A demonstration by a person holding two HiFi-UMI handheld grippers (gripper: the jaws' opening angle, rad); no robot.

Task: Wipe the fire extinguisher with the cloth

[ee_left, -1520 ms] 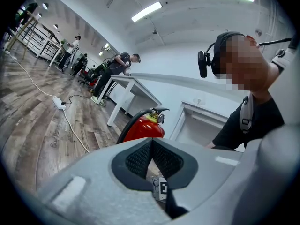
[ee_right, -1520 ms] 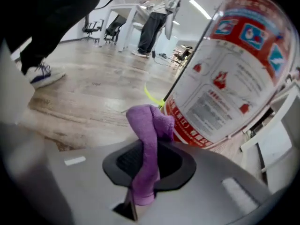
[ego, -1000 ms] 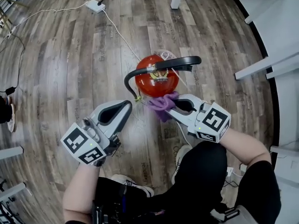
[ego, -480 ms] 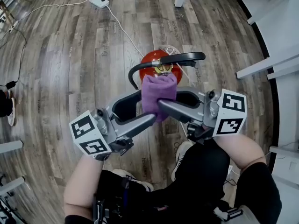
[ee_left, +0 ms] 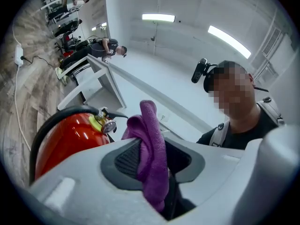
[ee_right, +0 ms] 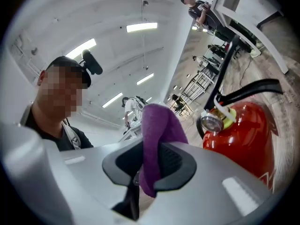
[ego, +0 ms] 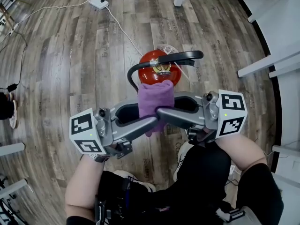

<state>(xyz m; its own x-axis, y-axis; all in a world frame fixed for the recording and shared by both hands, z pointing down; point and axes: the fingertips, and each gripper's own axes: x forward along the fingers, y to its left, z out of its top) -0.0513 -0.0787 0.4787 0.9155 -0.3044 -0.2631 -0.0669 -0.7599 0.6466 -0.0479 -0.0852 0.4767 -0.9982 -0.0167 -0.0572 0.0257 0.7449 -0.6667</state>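
Standing upright on the wood-plank floor (ego: 70, 55), the red fire extinguisher (ego: 151, 56) sits just beyond the person's knees in the head view. Its black handle (ego: 185, 56) reaches out to the right and its black hose (ego: 131, 76) curves down the left side. The purple cloth (ego: 154, 95) is off the cylinder. It is held up in the air between the camera and the extinguisher, folded into a thick upright strip that hides the near part of the red body.

The two tongs point toward each other and overlap at the cloth. The right tongs (ego: 164, 103) come in from the right with their marker cube outward. The right gripper view shows their jaws closed on the cloth, whose rounded top rises above the pads and whose lower end hangs out beneath them. The left tongs (ego: 149, 112) come in from the left. The left gripper view shows the cloth between their jaws, which have just been closing. They remain wide, with a dark gap on one side of the fabric, so they are around the cloth and not clamped on it.

The pressure gauge (ee_right: 212, 123) and its yellow-green collar show beside the cloth in the right gripper view. Farther off on the floor, a white power strip (ego: 98, 3) lies with a white cable (ego: 123, 32) trailing toward the extinguisher.
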